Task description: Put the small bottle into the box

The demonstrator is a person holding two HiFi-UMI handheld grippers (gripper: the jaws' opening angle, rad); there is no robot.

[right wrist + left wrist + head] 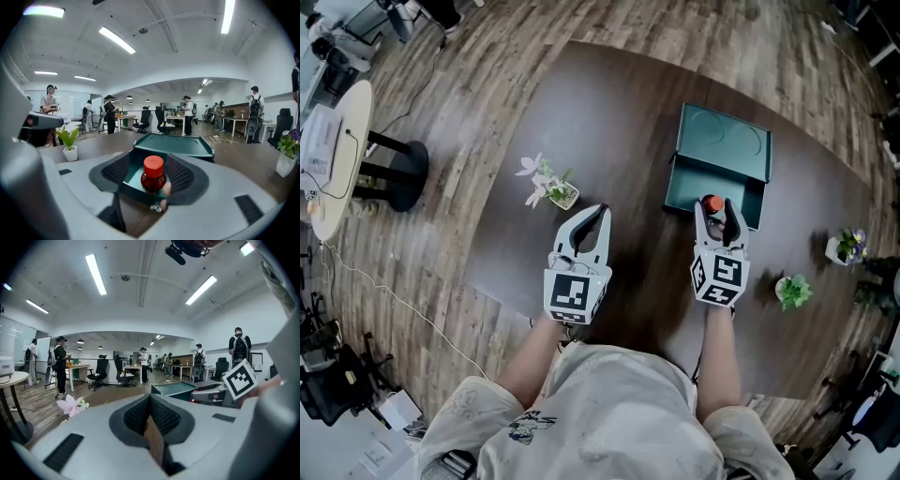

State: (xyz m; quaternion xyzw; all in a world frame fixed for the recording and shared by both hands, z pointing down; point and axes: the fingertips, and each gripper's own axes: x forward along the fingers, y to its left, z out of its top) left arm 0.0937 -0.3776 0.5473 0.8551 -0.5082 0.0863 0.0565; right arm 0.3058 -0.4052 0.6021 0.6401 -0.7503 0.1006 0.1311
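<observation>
A small dark-red bottle (711, 202) with a red cap stands at the front edge of the open teal box (684, 187), whose lid (724, 142) lies flat behind it. My right gripper (716, 208) is open, with its jaws on either side of the bottle. In the right gripper view the bottle (153, 174) sits between the black pads (117, 169), with a gap on its left side, and the box (172, 143) is just beyond. My left gripper (597, 214) hovers over the brown table, well left of the box. Its pads (161, 416) are pressed together and hold nothing.
A pot of white flowers (547, 187) stands left of the left gripper. Two small potted plants (792, 291) (846, 246) are near the table's right edge. A round white table (337, 150) stands on the floor at far left. Several people stand far back in the room.
</observation>
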